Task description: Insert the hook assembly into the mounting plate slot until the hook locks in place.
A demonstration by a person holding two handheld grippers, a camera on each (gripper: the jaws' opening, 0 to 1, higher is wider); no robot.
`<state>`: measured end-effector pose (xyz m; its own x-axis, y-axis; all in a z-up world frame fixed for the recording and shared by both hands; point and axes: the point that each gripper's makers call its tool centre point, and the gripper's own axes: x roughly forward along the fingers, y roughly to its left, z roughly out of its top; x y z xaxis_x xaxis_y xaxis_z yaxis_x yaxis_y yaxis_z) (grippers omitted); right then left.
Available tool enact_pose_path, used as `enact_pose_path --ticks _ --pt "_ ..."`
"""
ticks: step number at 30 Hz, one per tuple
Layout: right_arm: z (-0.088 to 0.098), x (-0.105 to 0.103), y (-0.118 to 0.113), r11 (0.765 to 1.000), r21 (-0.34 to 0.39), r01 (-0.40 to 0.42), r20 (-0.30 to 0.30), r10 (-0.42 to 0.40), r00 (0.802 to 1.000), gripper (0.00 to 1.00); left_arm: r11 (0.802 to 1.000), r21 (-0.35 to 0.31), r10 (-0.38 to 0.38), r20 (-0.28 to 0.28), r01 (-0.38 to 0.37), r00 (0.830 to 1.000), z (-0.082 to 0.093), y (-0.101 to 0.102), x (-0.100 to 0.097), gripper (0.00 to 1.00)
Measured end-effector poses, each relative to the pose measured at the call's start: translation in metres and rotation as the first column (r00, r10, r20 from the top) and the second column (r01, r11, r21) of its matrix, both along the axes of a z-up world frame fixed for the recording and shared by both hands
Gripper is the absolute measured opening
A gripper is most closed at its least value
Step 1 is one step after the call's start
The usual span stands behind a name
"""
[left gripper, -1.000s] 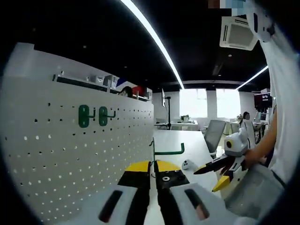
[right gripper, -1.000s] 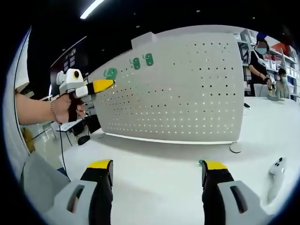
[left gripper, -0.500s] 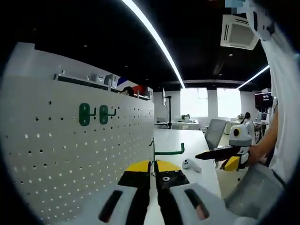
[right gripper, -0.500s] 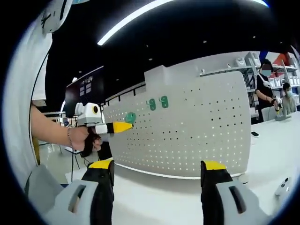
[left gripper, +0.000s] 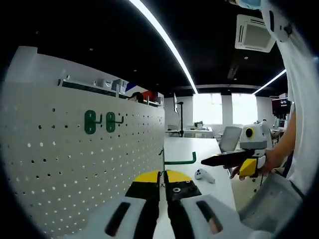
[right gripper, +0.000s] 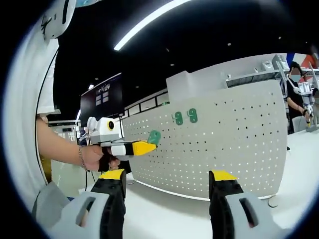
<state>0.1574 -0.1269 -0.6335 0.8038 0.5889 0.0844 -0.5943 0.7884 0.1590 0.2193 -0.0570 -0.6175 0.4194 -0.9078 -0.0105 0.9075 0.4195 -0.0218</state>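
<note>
A white pegboard plate stands upright on the table, with two green hooks mounted side by side near its top. My left gripper is shut on a third green hook, whose rod sticks out past the yellow jaw tips, just off the board's right end. In the right gripper view the same left gripper holds the green hook in front of the pegboard plate, lower left of the mounted hooks. My right gripper is open and holds nothing; in the left gripper view the right gripper hovers at the right.
A long white table runs beyond the board, with a white controller lying on it. A person's sleeve and forearm fill the right edge. A person stands behind the board's far end.
The right gripper has risen and levelled out beside the left one, and its view has tilted upward. The left gripper has stayed put with the hook in it.
</note>
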Motion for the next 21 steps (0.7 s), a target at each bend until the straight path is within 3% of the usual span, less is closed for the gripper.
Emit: enact_pose_path --ticks 21 --pt "0.020 0.019 0.042 0.997 0.035 -0.076 0.026 0.075 0.997 0.61 1.000 -0.011 0.028 0.006 -0.028 1.000 0.003 0.010 0.001 0.03"
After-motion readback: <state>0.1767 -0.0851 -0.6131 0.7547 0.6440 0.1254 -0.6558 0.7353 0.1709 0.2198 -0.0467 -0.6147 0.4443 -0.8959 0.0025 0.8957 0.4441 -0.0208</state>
